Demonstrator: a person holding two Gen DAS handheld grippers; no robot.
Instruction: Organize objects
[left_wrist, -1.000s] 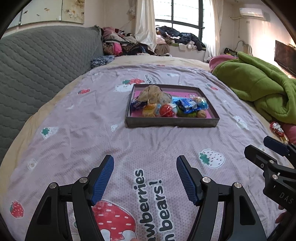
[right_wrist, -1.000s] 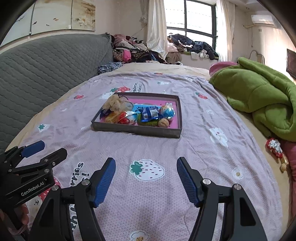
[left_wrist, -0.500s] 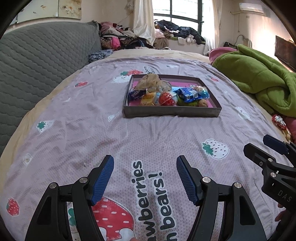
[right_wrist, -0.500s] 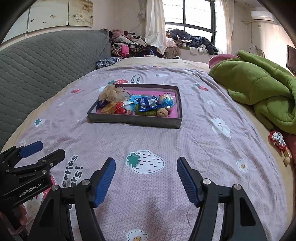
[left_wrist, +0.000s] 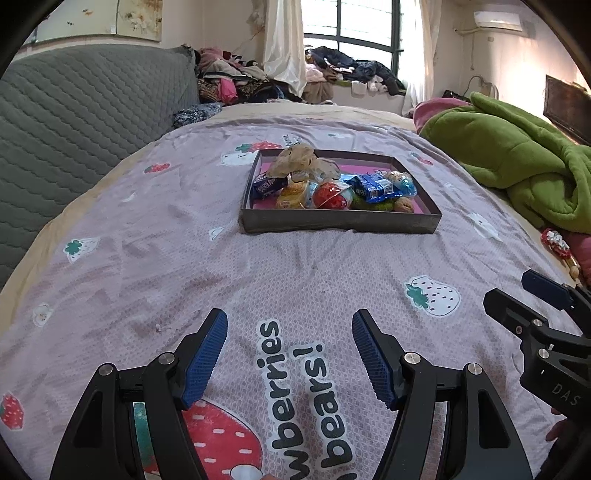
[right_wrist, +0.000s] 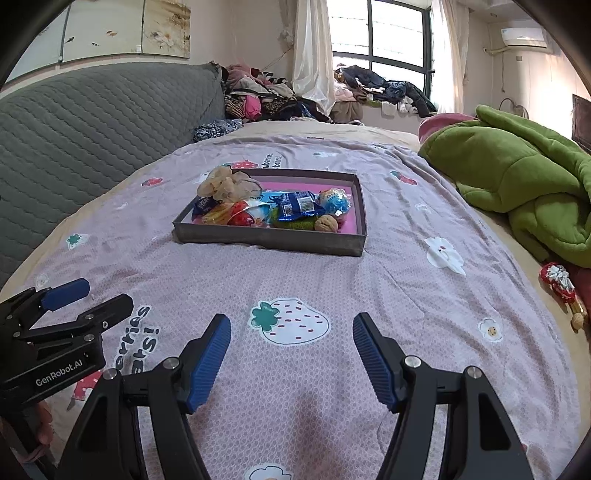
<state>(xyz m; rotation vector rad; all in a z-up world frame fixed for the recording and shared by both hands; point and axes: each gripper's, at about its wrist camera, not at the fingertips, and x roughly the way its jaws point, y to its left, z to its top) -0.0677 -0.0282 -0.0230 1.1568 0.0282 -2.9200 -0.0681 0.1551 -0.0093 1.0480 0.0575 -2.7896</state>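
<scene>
A dark shallow tray (left_wrist: 340, 221) (right_wrist: 269, 238) with a pink floor lies mid-bed. It holds several snacks: a red and white egg (left_wrist: 330, 195) (right_wrist: 242, 218), a blue packet (left_wrist: 373, 186) (right_wrist: 297, 205), a walnut (left_wrist: 404, 204) (right_wrist: 326, 223) and a crumpled beige bag (left_wrist: 301, 158) (right_wrist: 225, 182). My left gripper (left_wrist: 289, 328) hangs open over the printed sheet, well short of the tray, nothing between its fingers. My right gripper (right_wrist: 291, 330) is open too, beside it, also empty. Each gripper shows at the edge of the other's view.
A purple strawberry-print sheet (left_wrist: 155, 258) covers the bed. A grey quilted headboard (left_wrist: 74, 110) runs along the left. A green blanket (left_wrist: 517, 166) (right_wrist: 524, 177) is heaped at the right, with a small red toy (right_wrist: 559, 282) below it. Clothes pile up by the window.
Both grippers have sunk a little toward the sheet, still open. The tray and its contents lie as before.
</scene>
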